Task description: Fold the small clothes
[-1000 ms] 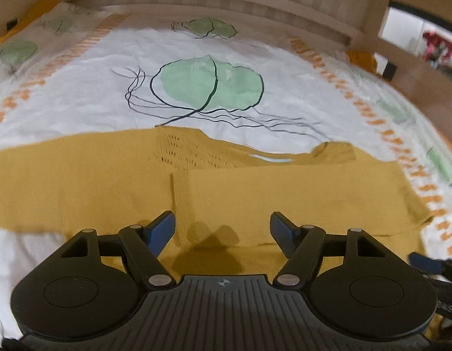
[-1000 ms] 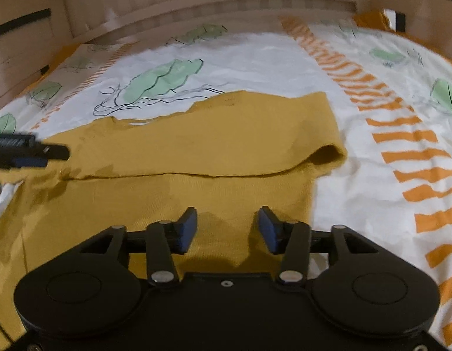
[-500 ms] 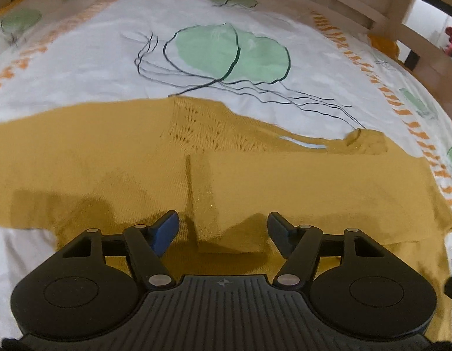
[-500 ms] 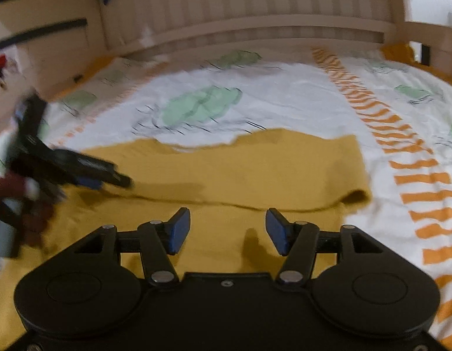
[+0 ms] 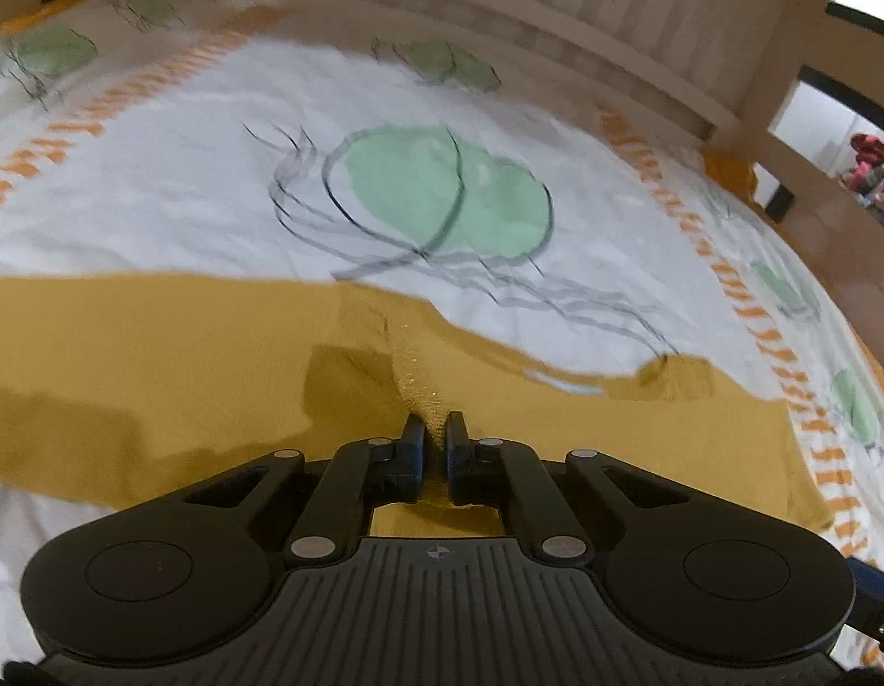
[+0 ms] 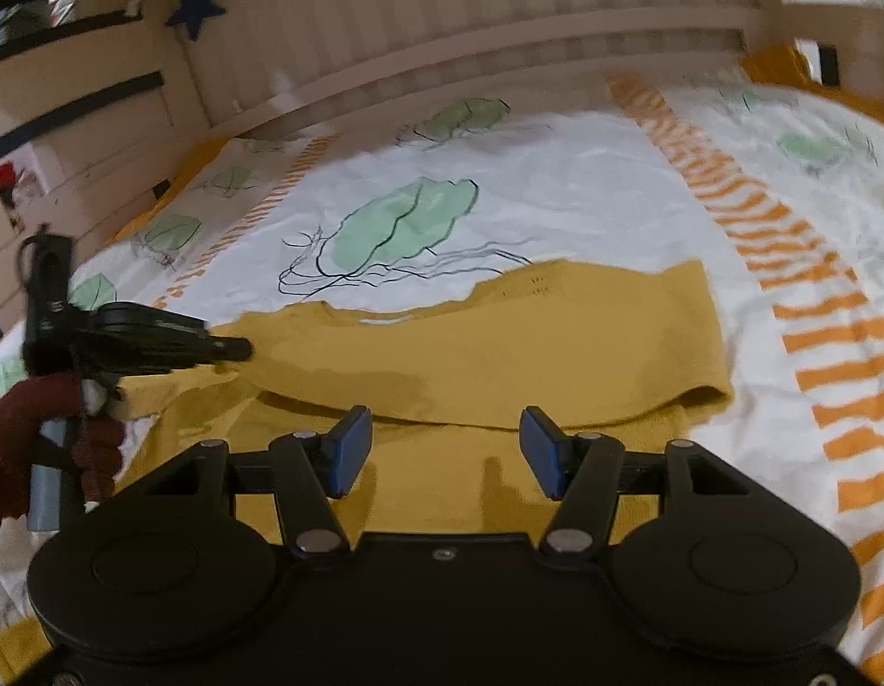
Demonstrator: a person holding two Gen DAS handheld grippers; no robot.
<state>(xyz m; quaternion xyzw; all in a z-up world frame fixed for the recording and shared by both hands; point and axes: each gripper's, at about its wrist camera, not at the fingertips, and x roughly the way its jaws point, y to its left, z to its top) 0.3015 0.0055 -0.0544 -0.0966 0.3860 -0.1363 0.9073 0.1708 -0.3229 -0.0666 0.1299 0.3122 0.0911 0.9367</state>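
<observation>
Lying flat, mustard sweater (image 6: 487, 343) — one sleeve folded across, left tool (image 5: 434, 439) pinching it.

Garment (image 6: 499, 343) on bedsheet (image 6: 584, 183)

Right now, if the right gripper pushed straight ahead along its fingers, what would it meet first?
Probably the mustard sweater: the open right gripper points at its folded-over layer, with nothing visible between. Depth is uncertain.

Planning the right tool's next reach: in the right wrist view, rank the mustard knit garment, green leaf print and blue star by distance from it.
1. Mustard knit garment, directly beneath and ahead.
2. Green leaf print, ahead-left on the bedspread.
3. Blue star, upper left on the headboard.
</observation>
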